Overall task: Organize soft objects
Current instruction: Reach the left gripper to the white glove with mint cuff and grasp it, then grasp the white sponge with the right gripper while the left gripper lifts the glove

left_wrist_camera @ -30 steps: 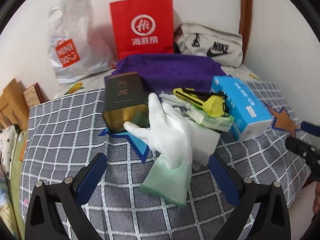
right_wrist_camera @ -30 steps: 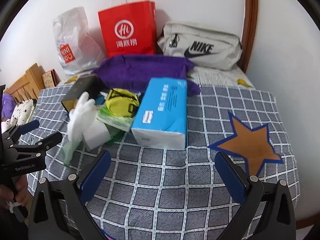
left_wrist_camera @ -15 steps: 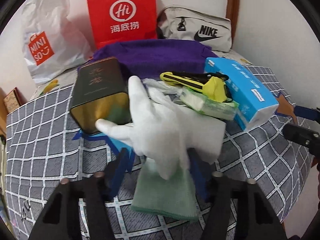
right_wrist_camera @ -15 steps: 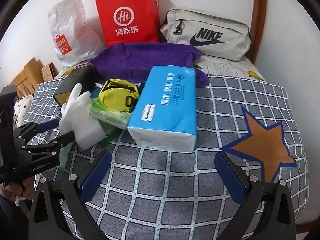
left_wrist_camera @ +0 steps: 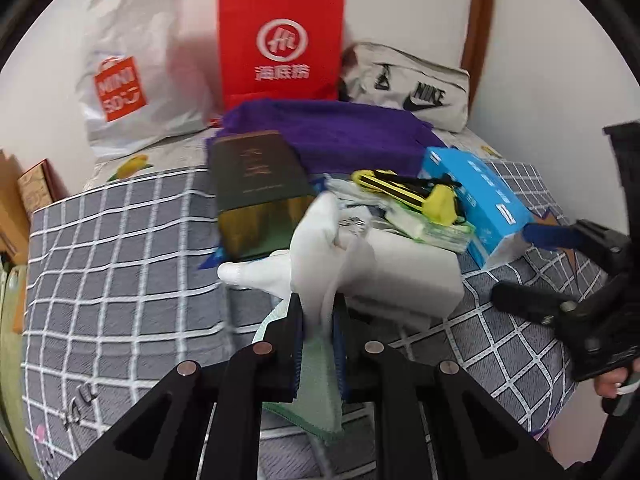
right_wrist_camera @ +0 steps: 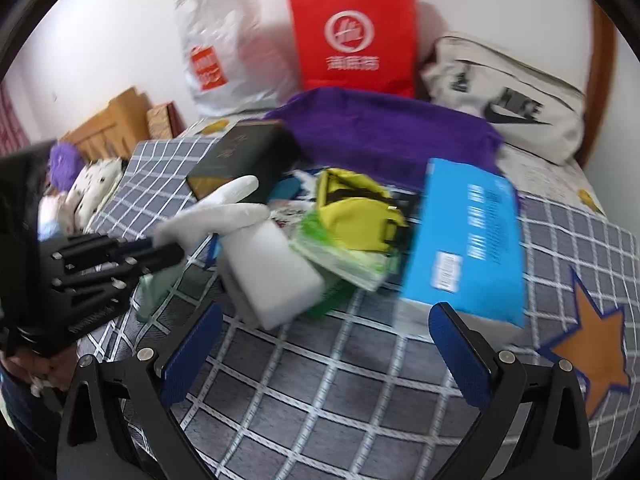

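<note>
A white glove [left_wrist_camera: 316, 236] lies over a pale green cloth [left_wrist_camera: 320, 384] on the checked bed cover. My left gripper [left_wrist_camera: 320, 320] is closing, and its blue pads pinch the glove's cuff; the right wrist view shows the same grip on the glove [right_wrist_camera: 216, 212]. Beside the glove are a white foam block [right_wrist_camera: 272, 276], a yellow pouch [right_wrist_camera: 356, 212] on a green packet, and a blue tissue pack [right_wrist_camera: 468, 248]. A purple towel [right_wrist_camera: 384, 128] lies behind them. My right gripper [right_wrist_camera: 324, 344] is open and holds nothing, just short of the foam block and tissue pack.
A dark rectangular box [left_wrist_camera: 256, 176] lies left of the pile. Against the wall stand a red paper bag [left_wrist_camera: 280, 44], a white plastic bag [left_wrist_camera: 132, 68] and a grey Nike bag [left_wrist_camera: 408, 84]. An orange star patch [right_wrist_camera: 592, 348] marks the cover at right. Wooden furniture [right_wrist_camera: 116, 124] borders the left.
My left gripper went forward and closed from wide open onto the glove's cuff, bunching the glove. The right gripper came closer to the pile and rolled a little.
</note>
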The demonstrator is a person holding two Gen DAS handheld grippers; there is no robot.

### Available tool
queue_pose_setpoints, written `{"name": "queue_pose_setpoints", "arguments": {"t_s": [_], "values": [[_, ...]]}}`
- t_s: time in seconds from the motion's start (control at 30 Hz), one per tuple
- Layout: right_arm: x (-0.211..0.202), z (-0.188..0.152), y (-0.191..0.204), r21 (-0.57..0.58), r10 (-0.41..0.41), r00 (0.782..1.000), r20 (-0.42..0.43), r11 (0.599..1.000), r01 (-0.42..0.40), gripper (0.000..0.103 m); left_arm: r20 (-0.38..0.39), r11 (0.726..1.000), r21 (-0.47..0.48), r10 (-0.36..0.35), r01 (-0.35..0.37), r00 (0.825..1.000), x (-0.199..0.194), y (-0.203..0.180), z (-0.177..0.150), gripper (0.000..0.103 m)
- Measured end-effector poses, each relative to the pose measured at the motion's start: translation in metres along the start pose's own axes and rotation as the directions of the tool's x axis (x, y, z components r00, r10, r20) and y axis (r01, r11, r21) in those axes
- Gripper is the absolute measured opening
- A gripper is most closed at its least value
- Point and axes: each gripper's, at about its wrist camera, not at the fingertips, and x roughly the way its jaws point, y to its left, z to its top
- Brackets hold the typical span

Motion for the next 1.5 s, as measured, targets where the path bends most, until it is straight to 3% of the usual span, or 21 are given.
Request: {"name": "queue_pose_setpoints", "arguments": {"t_s": [0.2, 0.5, 0.57, 0.63, 0.93, 1.5], "values": [[0.027, 0.007, 0.013, -0.051, 0.013, 0.999, -0.039, 0.999, -0.015, 0.102, -0.023, 0.997, -0.061, 0.035, -0.036, 0.999, 0.001, 0.026, -0.011, 0.013], [0.062, 0.007, 0.010, -0.012, 0.036, 0.997, -0.071, 0.999, -0.037, 0.101, -0.058, 0.994, -0.105, -0.010, 0.004, 0.998, 0.020, 0.032, -0.015, 0.013], [0.062, 0.008, 0.012, -0.019, 0.043, 0.998, -0.053, 0.999, -0.044, 0.092, -0.063, 0.994, -0.105, -0.016, 0.009, 0.998, 0.022, 0.032, -0.016, 0.013], [0.062, 0.009, 0.013, -0.044, 0.061, 0.996, -0.062, 0.997, -0.064, 0.063, -0.066, 0.994, -0.110, -0.021, 0.013, 0.998, 0.024, 0.032, -0.016, 0.013], [0.032, 0.009, 0.008, -0.022, 0.117, 0.993, -0.033, 0.993, -0.118, 0.062, -0.059, 0.993, -0.118, -0.023, 0.016, 0.998, 0.017, 0.036, -0.008, 0.013], [-0.025, 0.036, -0.030, 0.020, 0.024, 0.996, 0.087, 0.999, -0.026, 0.062, 0.029, 0.996, -0.083, -0.013, 0.016, 0.999, -0.031, 0.022, 0.053, 0.013]]}}
